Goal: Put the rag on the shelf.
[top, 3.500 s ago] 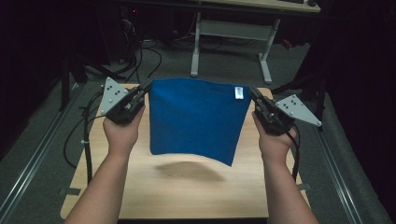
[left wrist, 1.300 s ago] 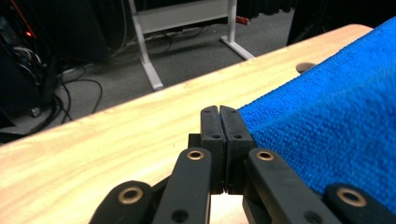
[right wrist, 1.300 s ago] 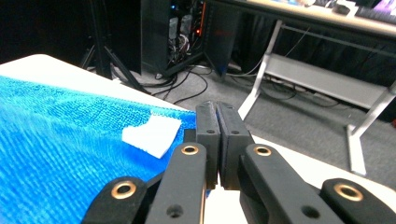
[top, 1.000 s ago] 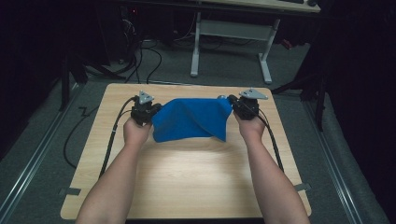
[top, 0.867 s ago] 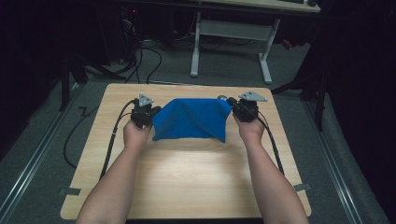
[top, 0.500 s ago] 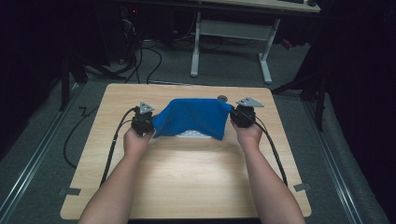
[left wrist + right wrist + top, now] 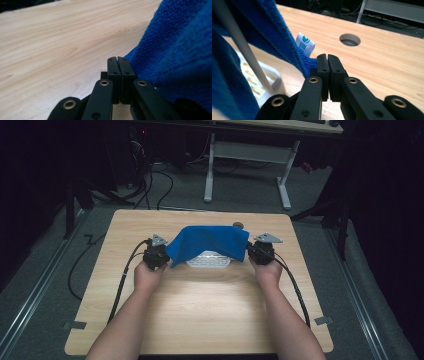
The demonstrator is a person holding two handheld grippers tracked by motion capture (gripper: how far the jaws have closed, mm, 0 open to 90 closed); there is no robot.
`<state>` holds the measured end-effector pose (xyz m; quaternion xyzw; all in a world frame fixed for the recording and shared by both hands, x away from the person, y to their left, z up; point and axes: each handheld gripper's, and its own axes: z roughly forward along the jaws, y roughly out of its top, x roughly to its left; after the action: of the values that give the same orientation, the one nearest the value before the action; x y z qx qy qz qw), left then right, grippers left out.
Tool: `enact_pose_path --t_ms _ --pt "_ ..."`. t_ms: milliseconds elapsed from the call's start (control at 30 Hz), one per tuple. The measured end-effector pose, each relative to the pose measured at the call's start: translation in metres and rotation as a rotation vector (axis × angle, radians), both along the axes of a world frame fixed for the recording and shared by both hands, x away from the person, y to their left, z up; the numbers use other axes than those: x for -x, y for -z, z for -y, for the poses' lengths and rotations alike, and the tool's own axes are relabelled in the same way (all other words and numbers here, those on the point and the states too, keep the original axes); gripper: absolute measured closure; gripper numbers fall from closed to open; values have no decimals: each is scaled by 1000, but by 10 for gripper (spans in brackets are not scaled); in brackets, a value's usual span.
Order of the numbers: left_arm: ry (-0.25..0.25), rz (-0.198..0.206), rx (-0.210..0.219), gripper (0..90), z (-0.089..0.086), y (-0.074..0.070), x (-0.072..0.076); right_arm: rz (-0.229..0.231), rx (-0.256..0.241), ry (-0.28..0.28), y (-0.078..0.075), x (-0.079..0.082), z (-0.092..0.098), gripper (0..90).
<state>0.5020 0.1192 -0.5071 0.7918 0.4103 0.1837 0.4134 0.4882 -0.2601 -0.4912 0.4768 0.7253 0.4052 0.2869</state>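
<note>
One blue cloth, one white perforated tray, two grippers and one round hole in the bench top: that is the count on the wooden bench.

The cloth hangs stretched between the two grippers, above the far half of the bench, its long axis running left to right across the bench. Its upper edge spans from one gripper to the other; its lower edge sags toward the near side and drapes over the tray. A small white label with a teal mark stands at the corner by the right gripper.

The left gripper holds the cloth's left corner. In the left gripper view its jaws are pressed together, with the blue terry cloth bunched right against their right side; the pinched edge itself is hidden behind the jaws. The right gripper holds the right corner: in the right gripper view its jaws are closed flat on the cloth's corner, just below the label.

The tray lies flat on the bench under the cloth, between the two grippers, its near edge showing below the cloth's hem. Its slotted surface shows in the right gripper view; what lies in it, if anything, cannot be told, since the cloth covers most of it.

The hole sits just beyond the cloth's far right corner.
</note>
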Motion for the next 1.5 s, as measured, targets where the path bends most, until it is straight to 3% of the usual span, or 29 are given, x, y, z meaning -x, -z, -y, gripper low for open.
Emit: enact_pose_path --t_ms 200,433,533,633,767,867,1000,1100,1200,1400,1500 --pt "9 -26 -10 893 2 6 1 -16 8 6 10 4 0 889" --pt "-11 -22 3 882 1 10 3 -41 26 7 16 7 -1 877" --pt "-39 -17 33 812 -3 9 6 -24 19 25 17 10 0 815" --pt "-55 -4 35 715 -5 7 9 -38 3 45 18 12 4 768" --pt "-70 17 49 650 -8 5 16 -37 9 54 14 17 7 730" --pt "-66 5 40 608 -10 3 20 -15 14 55 11 23 9 719" --pt "-81 17 61 582 -16 3 27 -38 27 75 12 28 15 704" --pt "-93 26 76 558 -20 2 34 -21 26 76 11 34 20 694" --pt "-100 38 69 550 -24 1 42 -28 29 79 9 43 22 675" --pt "-106 56 49 528 -30 0 62 23 40 53 4 68 27 653" --pt "-109 51 48 516 -33 2 74 19 46 42 3 81 28 628"
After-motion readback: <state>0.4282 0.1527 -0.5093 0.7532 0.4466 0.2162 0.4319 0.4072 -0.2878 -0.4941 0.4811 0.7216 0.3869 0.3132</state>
